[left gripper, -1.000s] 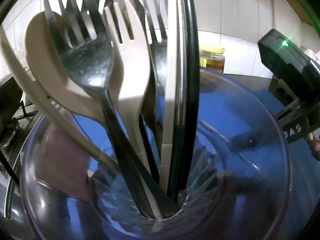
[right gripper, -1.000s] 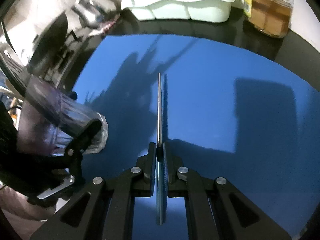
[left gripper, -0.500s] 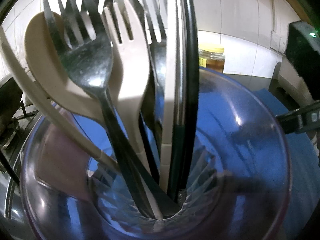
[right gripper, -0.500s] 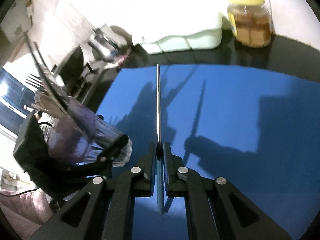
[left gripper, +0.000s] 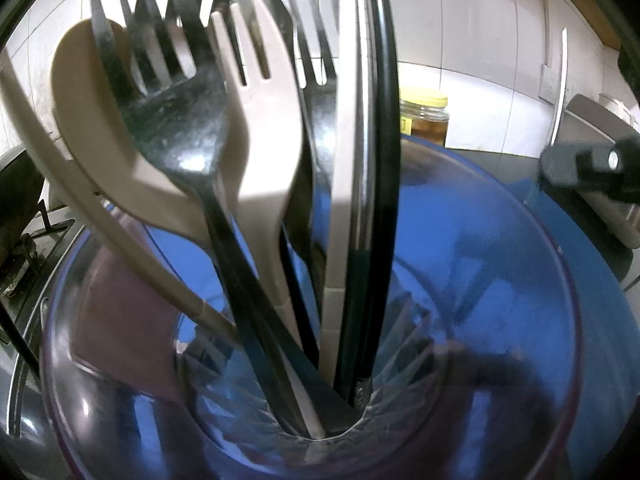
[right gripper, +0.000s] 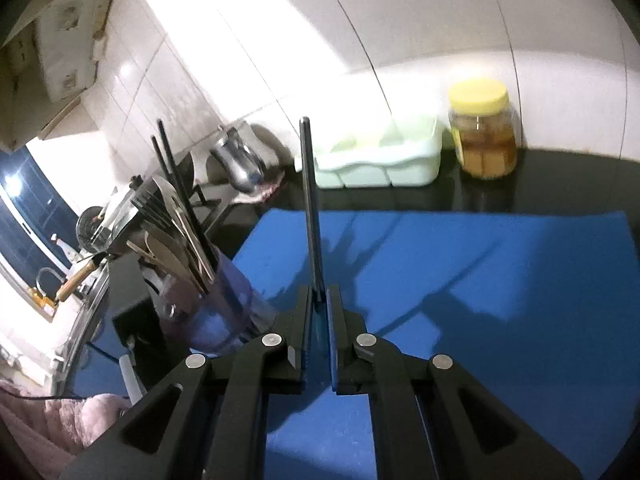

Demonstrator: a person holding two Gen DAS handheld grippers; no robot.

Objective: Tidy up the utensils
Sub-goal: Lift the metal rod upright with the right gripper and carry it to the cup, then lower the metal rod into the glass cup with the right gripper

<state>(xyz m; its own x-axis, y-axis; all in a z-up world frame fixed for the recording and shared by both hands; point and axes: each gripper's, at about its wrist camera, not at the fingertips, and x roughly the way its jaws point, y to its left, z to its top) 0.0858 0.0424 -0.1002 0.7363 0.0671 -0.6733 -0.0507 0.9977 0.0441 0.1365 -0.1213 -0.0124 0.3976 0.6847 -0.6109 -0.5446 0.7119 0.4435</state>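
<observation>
Now right gripper (right gripper: 318, 320) jaws clamp one thin metal utensil (right gripper: 310, 200); left gripper jaws grip one glass (left gripper: 520, 280) of cutlery

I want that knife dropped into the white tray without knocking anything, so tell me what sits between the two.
Nothing visible does. The right tongs hold the knife upright over the blue mat, and the white tray sits beyond on the dark counter. The jar stands to its right, the cup of cutlery off left.

Glossy metal fork (left gripper: 176, 128), matt plastic spork (left gripper: 260, 140), clear tumbler (left gripper: 520, 320)
</observation>
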